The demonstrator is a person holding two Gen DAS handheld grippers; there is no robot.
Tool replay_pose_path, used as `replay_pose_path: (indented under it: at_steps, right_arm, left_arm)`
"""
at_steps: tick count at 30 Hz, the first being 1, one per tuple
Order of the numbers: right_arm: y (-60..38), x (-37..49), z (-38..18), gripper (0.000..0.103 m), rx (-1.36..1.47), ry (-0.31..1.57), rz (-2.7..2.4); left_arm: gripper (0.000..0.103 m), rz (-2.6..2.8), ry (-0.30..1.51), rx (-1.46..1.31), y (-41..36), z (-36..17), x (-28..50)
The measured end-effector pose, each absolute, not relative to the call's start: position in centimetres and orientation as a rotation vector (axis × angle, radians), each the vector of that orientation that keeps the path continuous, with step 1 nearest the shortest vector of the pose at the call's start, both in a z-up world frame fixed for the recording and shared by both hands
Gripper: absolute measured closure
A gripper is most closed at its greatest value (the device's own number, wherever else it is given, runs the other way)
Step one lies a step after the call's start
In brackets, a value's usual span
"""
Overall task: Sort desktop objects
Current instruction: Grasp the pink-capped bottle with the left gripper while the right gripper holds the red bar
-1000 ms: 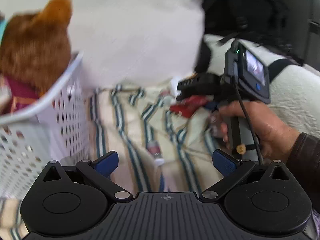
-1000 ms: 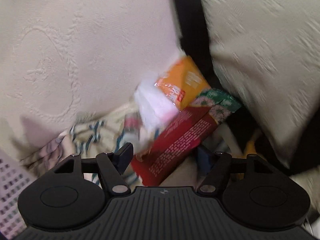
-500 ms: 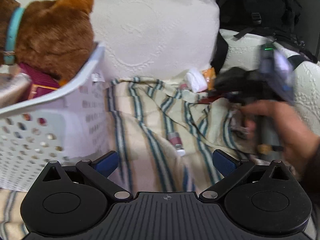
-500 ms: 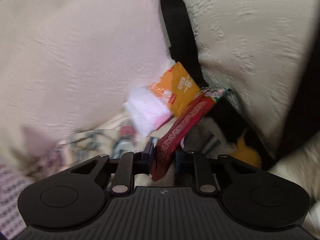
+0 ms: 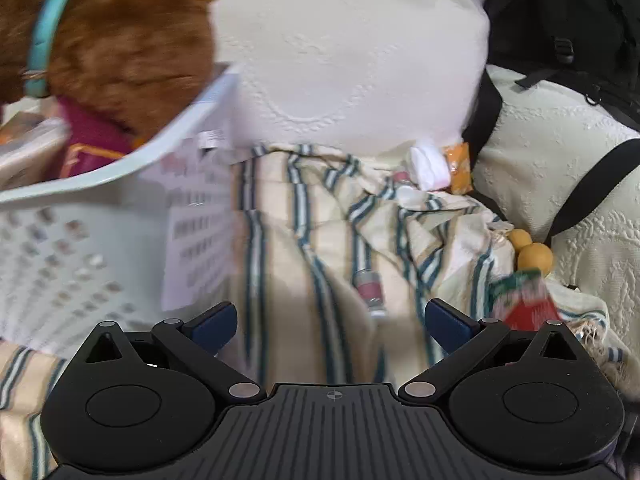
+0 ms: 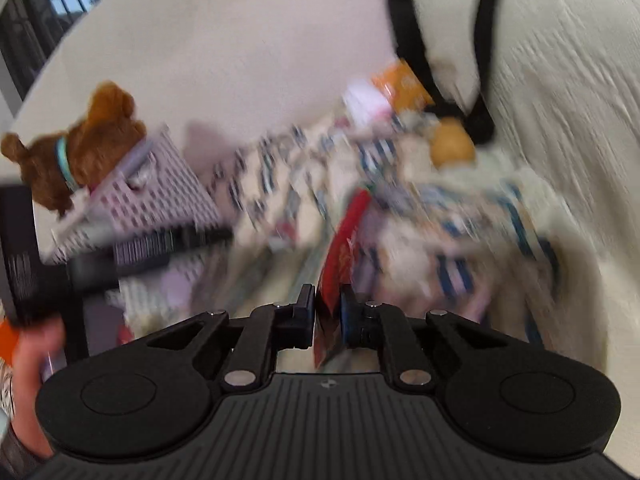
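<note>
My right gripper (image 6: 327, 312) is shut on a red snack packet (image 6: 340, 252) and holds it edge-on above the striped cloth (image 6: 304, 184); the packet also shows blurred in the left wrist view (image 5: 524, 304). My left gripper (image 5: 330, 322) is open and empty over the striped cloth (image 5: 304, 248). A white perforated basket (image 5: 100, 240) with a brown plush dog (image 5: 120, 52) stands at the left, and shows in the right wrist view (image 6: 160, 200). A small pink tube (image 5: 370, 288), a white packet (image 5: 428, 166) and an orange packet (image 5: 458, 166) lie on the cloth.
A white cushion (image 5: 352, 52) stands behind the cloth. A black backpack (image 5: 568, 20) with straps lies on cream bedding (image 5: 580, 168) at the right. Yellow wooden beads (image 5: 534, 254) sit at the cloth's right edge. My left hand and gripper (image 6: 36, 280) show at left.
My right gripper closed on the red packet and lifted it away from the cushions, back toward the basket. The left gripper swung slightly, staying open.
</note>
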State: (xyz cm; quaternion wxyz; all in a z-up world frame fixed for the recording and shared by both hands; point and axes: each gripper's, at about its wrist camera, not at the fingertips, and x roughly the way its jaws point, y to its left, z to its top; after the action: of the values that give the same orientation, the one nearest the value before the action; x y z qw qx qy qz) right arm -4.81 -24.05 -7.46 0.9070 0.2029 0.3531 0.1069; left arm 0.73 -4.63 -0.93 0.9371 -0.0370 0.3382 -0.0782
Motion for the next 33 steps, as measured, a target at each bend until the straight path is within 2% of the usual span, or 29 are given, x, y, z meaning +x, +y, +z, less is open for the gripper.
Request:
replay_pose_path:
  at_steps: [6, 9, 13, 15, 19, 20, 22, 24, 26, 30, 31, 32, 33]
  right_arm:
    - [-25.4, -5.6, -7.8, 0.084, 0.444, 0.735, 0.219]
    - [-25.9, -5.9, -8.1, 0.083, 0.469, 0.743, 0.232]
    - [-26.1, -6.0, -8.0, 0.083, 0.477, 0.749, 0.236]
    - [-25.9, -6.2, -7.9, 0.083, 0.454, 0.741, 0.238]
    - [-26.2, -6.3, -8.0, 0.082, 0.453, 0.739, 0.248]
    - [-26.3, -6.3, -8.1, 0.083, 0.460, 0.741, 0.250]
    - [-26.6, -6.2, -8.1, 0.083, 0.472, 0.745, 0.256]
    - [-26.6, -6.1, -8.1, 0.083, 0.478, 0.747, 0.255]
    - [-26.7, -5.9, -8.2, 0.082, 0.470, 0.748, 0.257]
    - [-26.4, -5.9, -8.2, 0.082, 0.464, 0.745, 0.250]
    - [-26.4, -5.9, -8.2, 0.082, 0.468, 0.746, 0.249]
    - [-26.4, -5.8, -8.3, 0.082, 0.472, 0.747, 0.247]
    - [-26.3, -5.8, -8.2, 0.081, 0.474, 0.748, 0.245]
  left_arm:
    - [0.000, -0.111, 0.729, -0.193, -5.7, -0.1, 3.5]
    - [0.000, -0.125, 0.772, -0.003, -9.2, -0.8, 4.5]
    - [0.001, -0.050, 0.736, 0.216, -13.4, -2.6, 4.3]
    - [0.009, -0.043, 0.774, 0.243, -14.1, -3.6, 5.5]
    - [0.037, -0.077, 0.896, 0.169, -13.3, -5.2, 8.3]
    - [0.039, -0.066, 0.905, 0.156, -12.9, -5.3, 8.7]
    - [0.028, -0.067, 0.903, 0.123, -12.2, -5.1, 9.2]
    - [0.024, -0.061, 0.912, 0.103, -11.7, -5.3, 9.6]
    - [0.027, -0.072, 0.918, 0.078, -11.4, -5.2, 10.0]
    - [0.052, -0.050, 0.887, 0.116, -12.6, -4.4, 9.2]
    - [0.065, -0.042, 0.890, 0.138, -13.1, -4.6, 9.0]
    - [0.069, -0.025, 0.886, 0.165, -13.3, -4.8, 8.9]
    - [0.077, -0.008, 0.875, 0.203, -13.6, -4.9, 8.7]
